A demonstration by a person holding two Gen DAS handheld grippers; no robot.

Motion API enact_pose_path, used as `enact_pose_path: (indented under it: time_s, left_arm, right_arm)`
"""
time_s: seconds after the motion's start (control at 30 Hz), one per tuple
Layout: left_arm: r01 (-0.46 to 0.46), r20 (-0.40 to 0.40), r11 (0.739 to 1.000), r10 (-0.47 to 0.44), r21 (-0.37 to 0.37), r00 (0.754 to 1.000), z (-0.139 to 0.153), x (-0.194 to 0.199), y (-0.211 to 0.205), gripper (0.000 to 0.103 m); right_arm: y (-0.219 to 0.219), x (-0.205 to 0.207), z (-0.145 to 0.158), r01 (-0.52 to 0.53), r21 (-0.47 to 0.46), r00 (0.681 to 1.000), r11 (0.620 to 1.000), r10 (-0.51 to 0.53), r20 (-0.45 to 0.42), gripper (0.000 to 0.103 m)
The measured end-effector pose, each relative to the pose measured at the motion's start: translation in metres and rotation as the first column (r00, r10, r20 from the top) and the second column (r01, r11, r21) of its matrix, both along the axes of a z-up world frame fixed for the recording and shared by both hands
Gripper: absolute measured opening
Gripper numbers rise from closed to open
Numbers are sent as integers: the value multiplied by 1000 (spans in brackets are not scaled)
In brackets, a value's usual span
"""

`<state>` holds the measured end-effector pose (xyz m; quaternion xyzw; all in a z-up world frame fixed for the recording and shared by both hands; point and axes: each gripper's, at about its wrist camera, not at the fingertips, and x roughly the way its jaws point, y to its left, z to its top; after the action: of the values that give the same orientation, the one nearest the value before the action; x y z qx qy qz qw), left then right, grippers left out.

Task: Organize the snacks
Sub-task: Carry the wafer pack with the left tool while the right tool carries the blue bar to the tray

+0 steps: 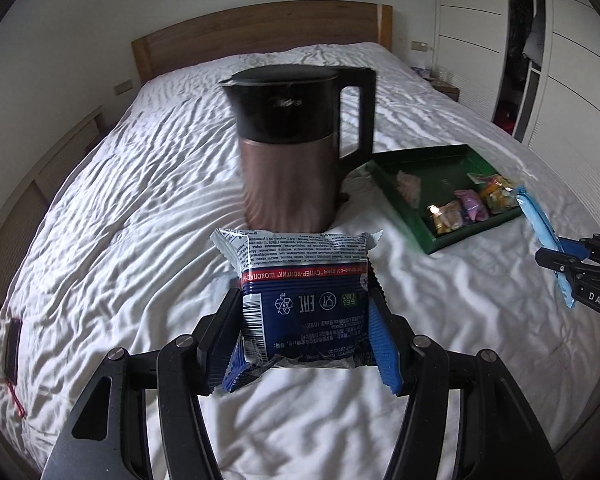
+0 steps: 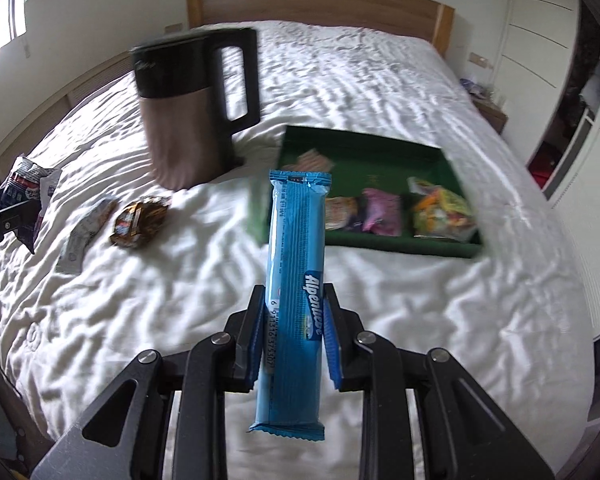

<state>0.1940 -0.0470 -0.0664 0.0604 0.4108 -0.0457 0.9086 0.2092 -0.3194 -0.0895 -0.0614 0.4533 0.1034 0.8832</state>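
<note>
Snacks are mid-carry: left tongs (image 1: 306,320) grip a dark-blue crinkly plastic biscuit packet (image 1: 300,300), right tongs (image 2: 294,334) clamp a long light-blue foil candy stick (image 2: 294,300), both short of the green rectangular tray (image 2: 432,148). Next, probably drop them inside.

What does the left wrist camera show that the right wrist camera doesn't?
Only the left wrist view: a small dark object with a red cord on the bed's left edge.
Only the right wrist view: a brown wrapped snack and a pale packet loose on the bed.
Both: the kettle, the green tray, the blue-and-white snack pack and the light blue candy stick.
</note>
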Motion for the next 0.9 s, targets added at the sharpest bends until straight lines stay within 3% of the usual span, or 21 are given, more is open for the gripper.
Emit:
enact_pose_path:
  time_s: [0.43,0.9]
  left_arm:
    - [91,51,996,-92,14,994,26,44,-67,55]
    - [152,85,988,-151,-16,985,26,122,-142,55]
  right_arm:
    - [-54,32,19,95,11,993,995,-96,75,0]
    - [-97,102,32,199,-9,971,980,-196,135,0]
